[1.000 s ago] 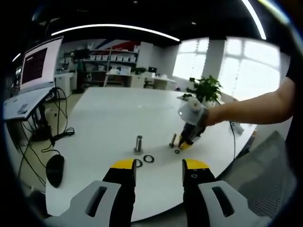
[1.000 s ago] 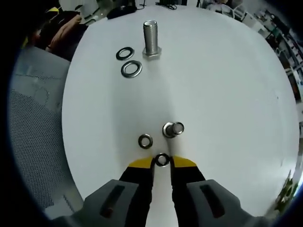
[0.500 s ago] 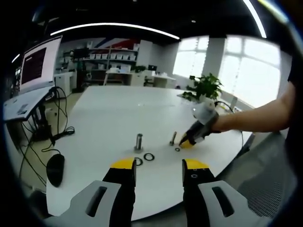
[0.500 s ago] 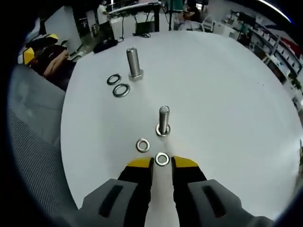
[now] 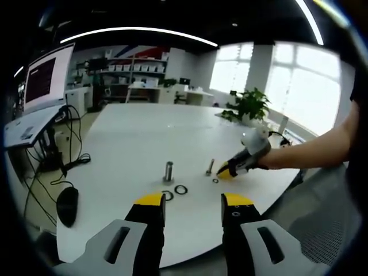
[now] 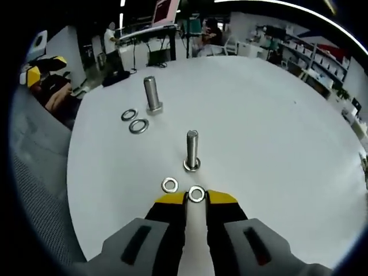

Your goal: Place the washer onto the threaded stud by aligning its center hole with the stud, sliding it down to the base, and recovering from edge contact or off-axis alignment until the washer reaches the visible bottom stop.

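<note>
The washer [image 6: 196, 194] sat pinched between the yellow tips of the right gripper [image 6: 196, 198], low over the white table [image 6: 276, 144] and not far in from its near edge, with its center hole open to view. The threaded stud [image 6: 192, 150] stood upright on its hex base just beyond the held washer, apart from it, and a second, loose washer [image 6: 169, 185] lay flat on the table beside the stud's base and just beside the gripper's tip. Farther in along the table stood a thicker bolt [image 6: 152, 95], upright on its head, with two larger washers [image 6: 134, 121] lying side by side next to it. In the left gripper view the right gripper [image 5: 228, 170] reached in from the table's far side edge, its yellow tips down by the stud [image 5: 210, 168] and a person's bare forearm [image 5: 313, 148] behind it. The left gripper [image 5: 193, 202] hung short of the table's near edge, its jaws released and parted with nothing between them. A computer mouse [image 5: 66, 206] rested near the table's corner, and a monitor [image 5: 48, 76] stood on a neighbouring desk.
</note>
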Demonstrator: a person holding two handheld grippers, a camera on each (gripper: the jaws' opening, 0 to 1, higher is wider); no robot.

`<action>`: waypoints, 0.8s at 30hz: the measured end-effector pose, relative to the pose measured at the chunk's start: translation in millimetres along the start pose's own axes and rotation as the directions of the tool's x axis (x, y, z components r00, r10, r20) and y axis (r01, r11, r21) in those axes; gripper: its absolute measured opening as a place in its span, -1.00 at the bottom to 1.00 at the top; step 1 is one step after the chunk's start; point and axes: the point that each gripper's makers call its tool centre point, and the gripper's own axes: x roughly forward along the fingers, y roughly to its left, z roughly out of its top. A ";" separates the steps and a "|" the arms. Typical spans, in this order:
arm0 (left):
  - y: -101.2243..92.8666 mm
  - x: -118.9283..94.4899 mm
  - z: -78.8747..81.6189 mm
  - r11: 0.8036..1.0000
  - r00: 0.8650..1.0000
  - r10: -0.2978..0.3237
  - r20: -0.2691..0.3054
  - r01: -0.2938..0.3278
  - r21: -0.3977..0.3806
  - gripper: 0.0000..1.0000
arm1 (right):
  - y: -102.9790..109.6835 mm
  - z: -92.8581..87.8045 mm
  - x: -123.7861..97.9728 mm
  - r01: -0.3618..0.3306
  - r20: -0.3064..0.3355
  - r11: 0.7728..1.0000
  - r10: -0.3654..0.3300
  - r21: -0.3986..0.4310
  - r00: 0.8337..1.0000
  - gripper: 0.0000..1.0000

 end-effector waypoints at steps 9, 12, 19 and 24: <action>-0.3 0.2 0.7 1.000 1.000 -0.004 0.003 0.004 -0.001 -0.27 | -0.7 11.1 -4.7 0.004 0.024 1.000 -0.004 -0.005 1.000 -0.74; -0.3 -0.1 0.2 1.000 1.000 -0.004 0.002 0.004 0.000 -0.27 | -2.2 12.9 -7.1 0.006 0.027 1.000 -0.006 -0.010 1.000 -0.74; -0.2 -0.5 -0.3 1.000 1.000 -0.002 0.000 0.002 0.001 -0.27 | -4.6 27.6 -14.4 0.018 0.056 0.999 -0.015 -0.037 0.998 -0.74; -0.4 -0.8 -0.4 1.000 1.000 0.000 0.000 0.000 0.002 -0.27 | -4.7 38.8 -20.4 0.022 0.076 0.998 -0.017 -0.065 0.997 -0.74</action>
